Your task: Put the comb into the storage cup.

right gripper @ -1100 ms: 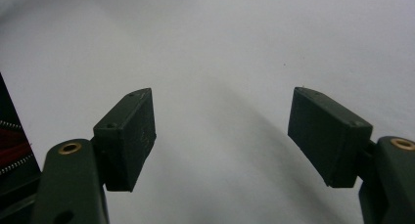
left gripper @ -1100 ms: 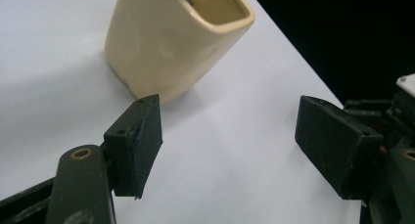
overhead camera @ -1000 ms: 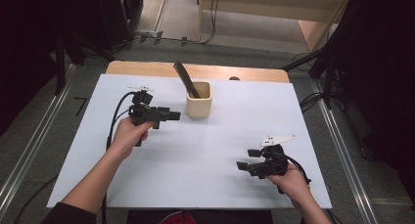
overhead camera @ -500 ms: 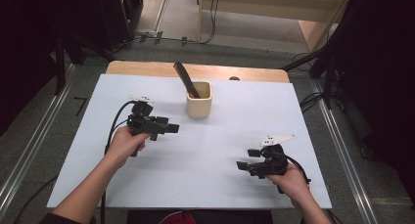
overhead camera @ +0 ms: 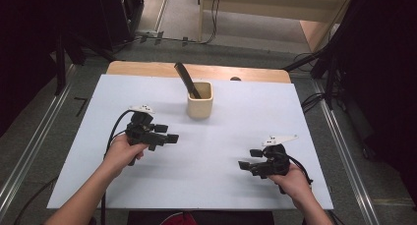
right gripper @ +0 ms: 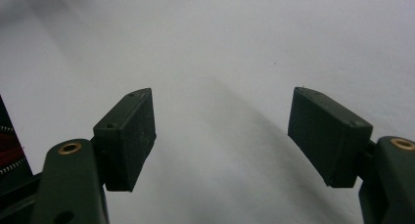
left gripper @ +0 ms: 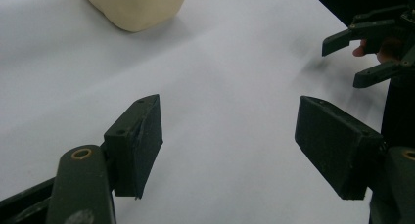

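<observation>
Left hand-held gripper [overhead camera: 168,137] held over the white counter [overhead camera: 221,195], just left of centre, jaws pointing right and spread wide with nothing between them. Below and to the left of a cream cup [overhead camera: 200,100], near it but apart. Cup standing upright toward the far middle of the counter, with a flat dark tool [overhead camera: 186,79] leaning out of it up and to the left. From the left gripper view, same wide gap between the jaws [left gripper: 230,145], bare white surface between them, bottom of the cup [left gripper: 134,6] at the top edge.

Right hand-held gripper [overhead camera: 249,158] near the front right of the counter, jaws pointing left and likewise wide open, gripping nothing. In the right gripper view, jaws [right gripper: 222,136] far apart over plain white surface. Well apart from the cup and from the left hand-held gripper. Black cable [overhead camera: 112,136] looping back from the left hand-held gripper along the forearm.
</observation>
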Tool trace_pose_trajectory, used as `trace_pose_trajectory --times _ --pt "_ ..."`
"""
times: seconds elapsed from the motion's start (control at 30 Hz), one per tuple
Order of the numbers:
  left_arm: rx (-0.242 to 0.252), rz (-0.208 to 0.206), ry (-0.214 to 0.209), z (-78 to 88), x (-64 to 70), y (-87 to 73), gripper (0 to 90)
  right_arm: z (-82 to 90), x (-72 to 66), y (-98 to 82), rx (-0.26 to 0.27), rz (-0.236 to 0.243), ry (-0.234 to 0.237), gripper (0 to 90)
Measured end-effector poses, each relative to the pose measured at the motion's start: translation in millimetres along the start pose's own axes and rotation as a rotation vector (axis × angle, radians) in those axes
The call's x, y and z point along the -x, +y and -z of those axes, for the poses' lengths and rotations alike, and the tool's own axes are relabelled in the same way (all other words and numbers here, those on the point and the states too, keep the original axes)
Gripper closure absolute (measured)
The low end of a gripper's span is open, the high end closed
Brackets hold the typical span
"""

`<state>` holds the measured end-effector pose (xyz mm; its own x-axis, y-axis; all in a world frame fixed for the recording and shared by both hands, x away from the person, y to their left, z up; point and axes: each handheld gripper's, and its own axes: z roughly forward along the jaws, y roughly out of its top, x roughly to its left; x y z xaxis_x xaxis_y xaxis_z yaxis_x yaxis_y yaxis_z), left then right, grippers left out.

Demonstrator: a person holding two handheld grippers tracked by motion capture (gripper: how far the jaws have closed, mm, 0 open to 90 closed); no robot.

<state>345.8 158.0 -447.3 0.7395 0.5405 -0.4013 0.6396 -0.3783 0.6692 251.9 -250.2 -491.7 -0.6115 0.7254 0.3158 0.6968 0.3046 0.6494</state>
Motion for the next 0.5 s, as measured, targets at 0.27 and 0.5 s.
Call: trace_pose_trajectory --times 0.27,0.5 --pt "-0.012 -0.034 0.022 6.1 7.4 -12.3 27.2 -0.2 0.7 -0.3 0.001 -0.002 0.000 24.3" --pt "-0.029 -0.058 0.051 10.3 10.7 -23.0 27.2 0.5 1.3 -0.2 0.002 -0.005 -0.005 24.3"
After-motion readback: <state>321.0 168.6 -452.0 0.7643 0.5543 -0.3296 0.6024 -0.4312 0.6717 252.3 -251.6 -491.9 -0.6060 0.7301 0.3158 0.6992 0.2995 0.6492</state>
